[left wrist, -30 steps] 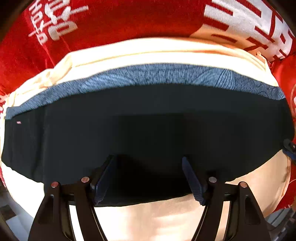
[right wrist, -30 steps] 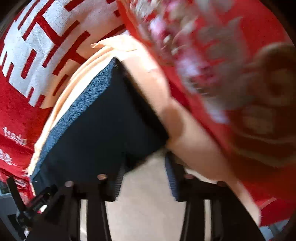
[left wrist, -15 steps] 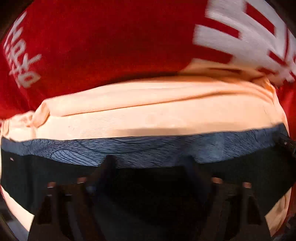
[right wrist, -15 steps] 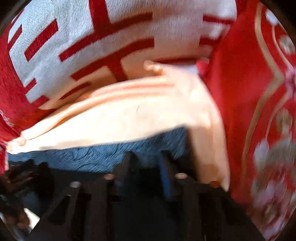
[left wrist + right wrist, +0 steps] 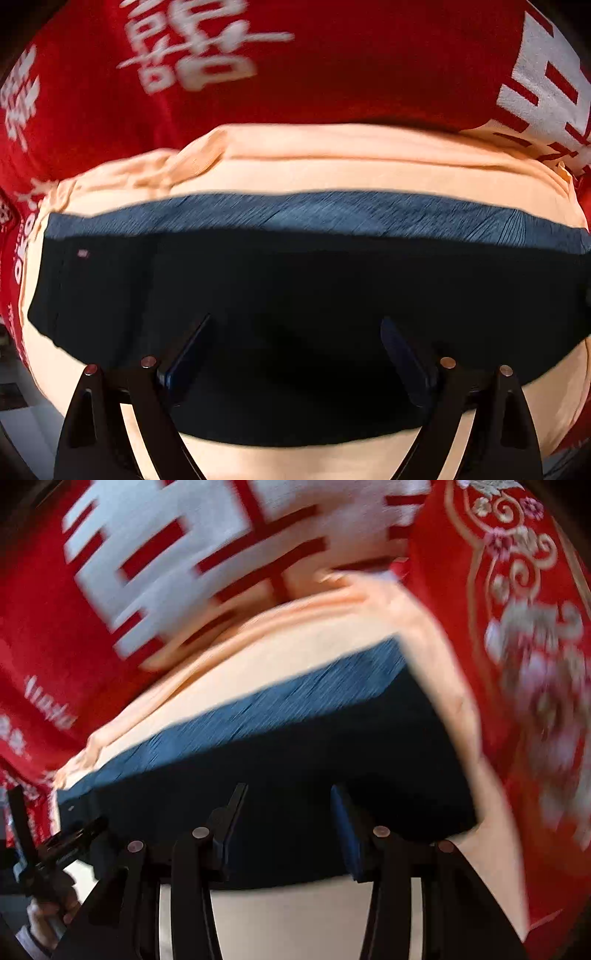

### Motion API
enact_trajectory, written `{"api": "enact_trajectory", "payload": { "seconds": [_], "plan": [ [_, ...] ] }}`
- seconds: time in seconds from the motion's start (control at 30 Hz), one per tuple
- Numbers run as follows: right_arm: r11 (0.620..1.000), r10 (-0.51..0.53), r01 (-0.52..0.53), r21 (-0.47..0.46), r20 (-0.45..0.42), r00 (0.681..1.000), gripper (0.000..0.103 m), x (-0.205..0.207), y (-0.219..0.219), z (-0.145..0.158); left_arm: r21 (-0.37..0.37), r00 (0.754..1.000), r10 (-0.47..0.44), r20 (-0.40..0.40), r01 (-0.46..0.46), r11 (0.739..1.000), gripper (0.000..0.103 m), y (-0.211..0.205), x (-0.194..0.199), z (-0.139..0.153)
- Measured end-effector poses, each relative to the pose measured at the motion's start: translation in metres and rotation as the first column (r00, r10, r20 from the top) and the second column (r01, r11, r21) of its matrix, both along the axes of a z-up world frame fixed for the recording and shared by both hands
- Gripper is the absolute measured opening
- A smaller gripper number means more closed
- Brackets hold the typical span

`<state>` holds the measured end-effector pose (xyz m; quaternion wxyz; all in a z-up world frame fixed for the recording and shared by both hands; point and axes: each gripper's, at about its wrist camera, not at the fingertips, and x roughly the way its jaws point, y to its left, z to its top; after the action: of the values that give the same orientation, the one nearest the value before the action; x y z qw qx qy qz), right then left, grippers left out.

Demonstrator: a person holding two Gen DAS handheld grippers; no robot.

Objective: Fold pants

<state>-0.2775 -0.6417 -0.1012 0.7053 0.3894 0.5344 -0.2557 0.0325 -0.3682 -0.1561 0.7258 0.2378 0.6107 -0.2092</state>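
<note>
The dark navy pants (image 5: 295,288) lie folded in a flat rectangle on a peach cloth (image 5: 332,166); the far strip is lit blue, the rest is in shadow. My left gripper (image 5: 295,332) is open just above the near edge of the pants, holding nothing. In the right wrist view the pants (image 5: 280,753) run from the lower left to a far right corner. My right gripper (image 5: 288,801) is open over their near edge, empty. The left gripper (image 5: 55,853) shows at the lower left.
A red cloth with white characters (image 5: 207,55) covers the surface beyond the peach cloth and also shows in the right wrist view (image 5: 166,554). A red embroidered floral fabric (image 5: 535,664) lies right beside the pants.
Both grippers dipped low over the pants half a second ago, then pulled back and up. The pants lie as a second ago. The right view has swung left.
</note>
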Motion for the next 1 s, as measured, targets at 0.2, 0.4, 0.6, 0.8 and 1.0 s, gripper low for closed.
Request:
{"api": "enact_trajectory", "payload": {
  "seconds": [0.2, 0.4, 0.6, 0.8, 1.0],
  "plan": [
    [0.993, 0.105, -0.107, 0.057, 0.045, 0.993, 0.048, 0.054, 0.077, -0.001, -0.027, 1.000, 0.004, -0.007, -0.004, 1.000, 0.091, 0.038, 0.029, 0.006],
    [0.970, 0.175, -0.190, 0.150, 0.107, 0.979, 0.048, 0.132, 0.171, -0.015, -0.045, 0.998, 0.063, -0.015, -0.064, 0.997, 0.091, 0.112, 0.093, 0.015],
    [0.932, 0.298, -0.318, 0.174, 0.129, 0.946, 0.048, 0.217, 0.244, -0.035, -0.048, 0.990, 0.134, -0.038, -0.135, 0.990, 0.091, 0.190, 0.153, 0.005],
    [0.843, 0.501, -0.523, 0.126, 0.168, 0.849, 0.048, 0.315, 0.280, -0.030, -0.109, 0.975, 0.201, -0.091, -0.210, 0.972, 0.091, 0.232, 0.170, -0.005],
    [0.748, 0.625, -0.650, 0.134, 0.187, 0.758, 0.057, 0.391, 0.311, -0.034, -0.166, 0.968, 0.243, -0.054, -0.249, 0.954, 0.091, 0.279, 0.201, 0.013]
  ]
}}
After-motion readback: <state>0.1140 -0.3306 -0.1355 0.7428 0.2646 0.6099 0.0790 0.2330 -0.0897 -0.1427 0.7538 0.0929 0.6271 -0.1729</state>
